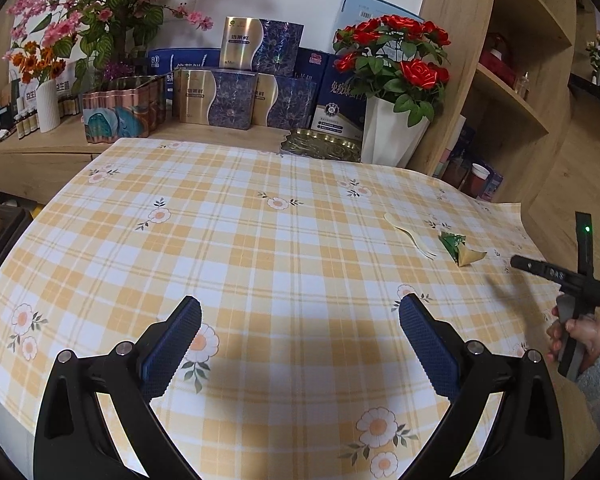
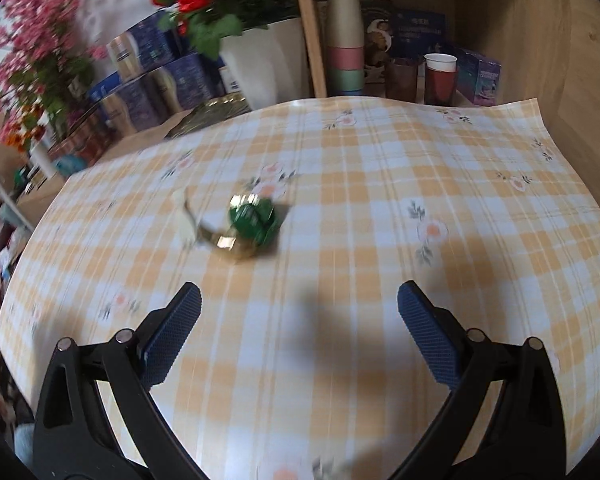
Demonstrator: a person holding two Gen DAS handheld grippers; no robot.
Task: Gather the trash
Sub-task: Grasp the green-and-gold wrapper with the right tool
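Left gripper (image 1: 300,320): jaws released and spread wide, nothing between them, held above the near part of the surface (image 1: 260,248), which is covered with a yellow-and-white checked cloth printed with flowers. Right gripper (image 2: 299,306): jaws likewise released and empty, poised over the cloth with its shadow on the checks just ahead; in the left wrist view the tool appears at the right edge, held in a hand (image 1: 576,334) with a grey sleeve. Trash observed: a crumpled green wrapper (image 1: 456,246) with a gold inner face lies on the cloth toward the far right side, and in the right wrist view it sits ahead of the open jaws, slightly left of centre, apart from both fingers. A pale disposable fork (image 1: 408,234) lies just beside the wrapper on its left; whether the two touch cannot be told, since the right wrist view is motion-blurred. Beyond the cloth: red roses in a white pot (image 1: 392,132), a gold tray (image 1: 320,146) next to it, stacked blue and gold boxes (image 1: 216,98), and pink flowers (image 1: 96,8) at far left. A wooden shelf unit (image 2: 500,40) at right holds stacked cups (image 2: 344,44)
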